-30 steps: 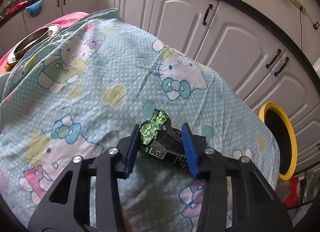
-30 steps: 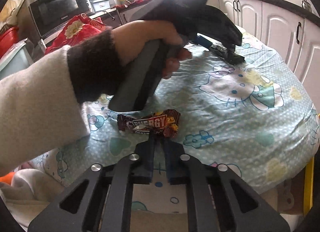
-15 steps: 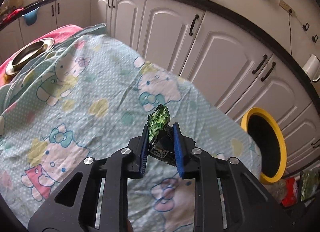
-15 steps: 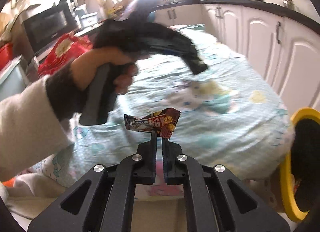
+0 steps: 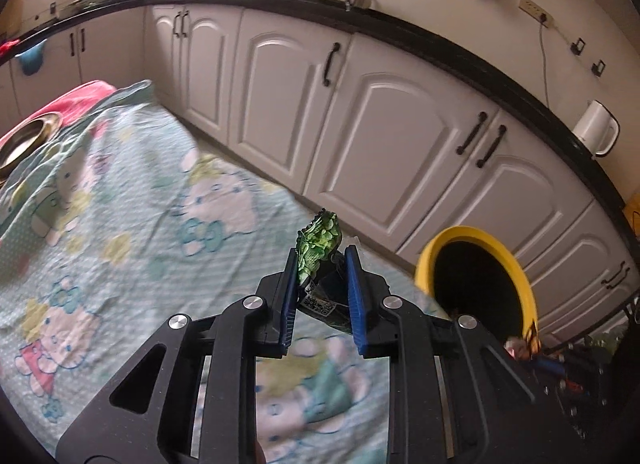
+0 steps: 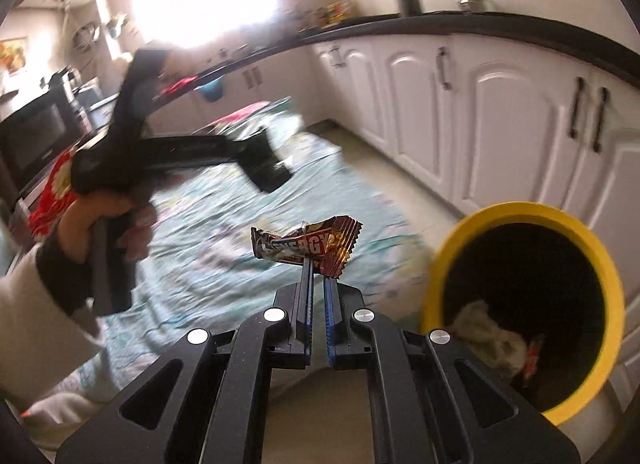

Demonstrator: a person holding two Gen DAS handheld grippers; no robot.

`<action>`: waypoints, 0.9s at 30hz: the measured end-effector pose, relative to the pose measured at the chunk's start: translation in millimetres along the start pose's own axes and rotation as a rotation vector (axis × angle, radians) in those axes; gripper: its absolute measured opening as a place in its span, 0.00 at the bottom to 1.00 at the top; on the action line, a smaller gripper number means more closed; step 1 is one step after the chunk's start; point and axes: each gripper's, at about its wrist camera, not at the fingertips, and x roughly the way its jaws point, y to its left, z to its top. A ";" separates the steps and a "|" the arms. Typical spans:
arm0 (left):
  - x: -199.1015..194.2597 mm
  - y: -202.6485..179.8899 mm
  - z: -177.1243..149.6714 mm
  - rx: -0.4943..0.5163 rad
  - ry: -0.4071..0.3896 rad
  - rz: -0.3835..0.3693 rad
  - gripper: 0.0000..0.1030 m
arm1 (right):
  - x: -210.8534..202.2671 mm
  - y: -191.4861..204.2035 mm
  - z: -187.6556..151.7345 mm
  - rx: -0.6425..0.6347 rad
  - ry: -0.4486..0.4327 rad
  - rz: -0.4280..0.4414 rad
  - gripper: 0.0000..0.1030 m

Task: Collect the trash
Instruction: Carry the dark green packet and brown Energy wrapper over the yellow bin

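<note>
**Both wrappers lifted, neither yet binned**

Left gripper (image 5: 322, 284): blue pads pinched on a crumpled green wrapper (image 5: 319, 242), which sticks up above the fingertips with a dark printed part trapped lower between them. The jaws stand only narrowly apart, the gap filled by the wrapper. It is clear of the patterned sheet (image 5: 120, 223) below and sits near the sheet's edge, with the yellow-rimmed bin (image 5: 528, 296) off to its right.

Right gripper (image 6: 318, 268): fingers closed almost flat together, nipping the lower edge of a brown energy-bar wrapper (image 6: 306, 244). The wrapper lies crosswise over the fingertips, in the air above the sheet (image 6: 224, 256). The bin (image 6: 608, 284) stands just to the right of it, mouth open. The left hand (image 6: 106, 223) on its tool handle is visible from this side, heavily blurred.

Status, as judged:
- Pick-up done for both pieces; each is held off the bed
- Bin already holds something pale and crumpled (image 6: 486, 332) plus a scrap of orange-red wrapper at its inner wall
- No further litter seen on the visible part of the sheet; much of it is blurred or hidden, so this is uncertain

Remaining: carry each wrapper over the bin mouth and release. The right one looks nearer to that
</note>
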 end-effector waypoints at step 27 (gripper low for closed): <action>50.2 -144.8 -13.4 0.125 0.065 -0.200 0.15 | -42.7 -128.0 -37.9 0.237 -0.022 -0.302 0.05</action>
